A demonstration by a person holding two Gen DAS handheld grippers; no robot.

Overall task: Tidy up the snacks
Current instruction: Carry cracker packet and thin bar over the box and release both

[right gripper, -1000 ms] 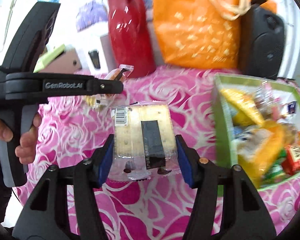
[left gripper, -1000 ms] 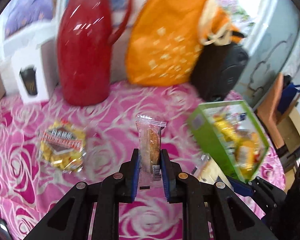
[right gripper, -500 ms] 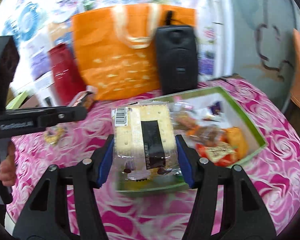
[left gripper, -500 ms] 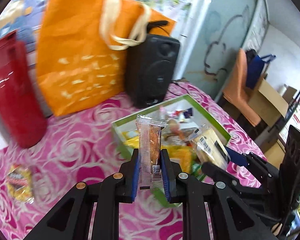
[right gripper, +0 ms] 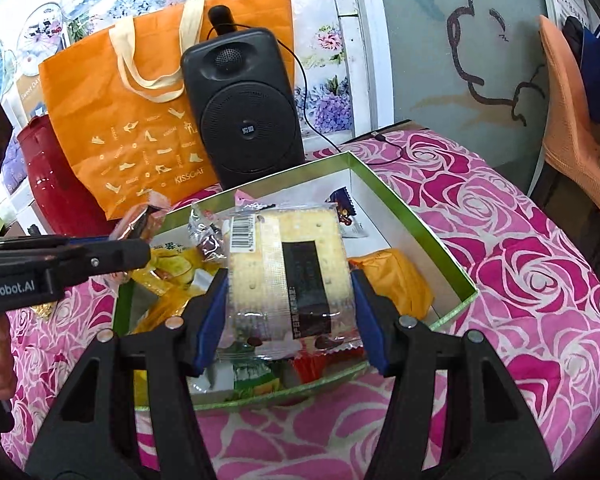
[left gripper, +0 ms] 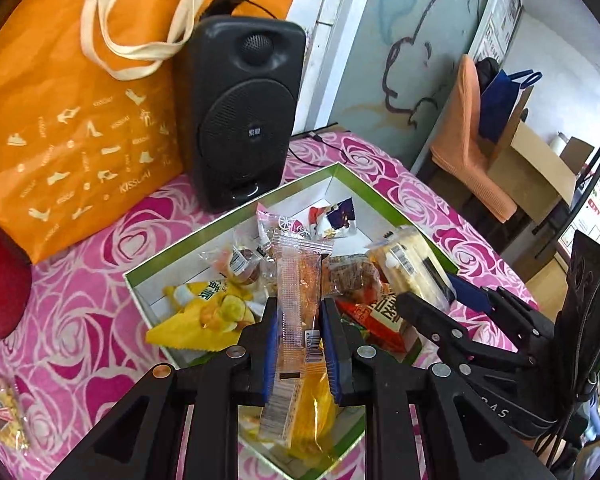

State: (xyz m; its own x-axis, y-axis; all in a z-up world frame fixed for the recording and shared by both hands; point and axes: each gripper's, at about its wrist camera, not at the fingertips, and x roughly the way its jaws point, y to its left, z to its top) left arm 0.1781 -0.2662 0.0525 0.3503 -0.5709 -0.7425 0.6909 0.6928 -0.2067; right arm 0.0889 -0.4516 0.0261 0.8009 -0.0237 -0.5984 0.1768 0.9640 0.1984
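Note:
My left gripper [left gripper: 299, 320] is shut on a slim clear-wrapped biscuit packet [left gripper: 300, 292], held upright over the green snack box [left gripper: 236, 216]. My right gripper [right gripper: 288, 280] is shut on a flat cracker packet [right gripper: 288, 260] with a black label, also above the green snack box [right gripper: 416, 220]. The box holds several snacks, among them a yellow bag [left gripper: 208, 312] and a red packet [left gripper: 380, 316]. In the left wrist view the right gripper [left gripper: 428, 284] and its cracker packet [left gripper: 408, 264] hover over the box's right side. The left gripper's finger [right gripper: 112, 254] shows at left in the right wrist view.
An orange tote bag [left gripper: 72, 120] and a black speaker [left gripper: 244, 108] stand behind the box on the pink rose tablecloth [right gripper: 520, 280]. A red jug [right gripper: 52, 184] stands at far left. One loose snack packet [left gripper: 0, 412] lies on the cloth at left. An orange chair [left gripper: 468, 140] stands beyond the table.
Both grippers swung right from the open cloth to above the green box, each still holding its packet. The loose packet and red jug slid toward the left edge of view.

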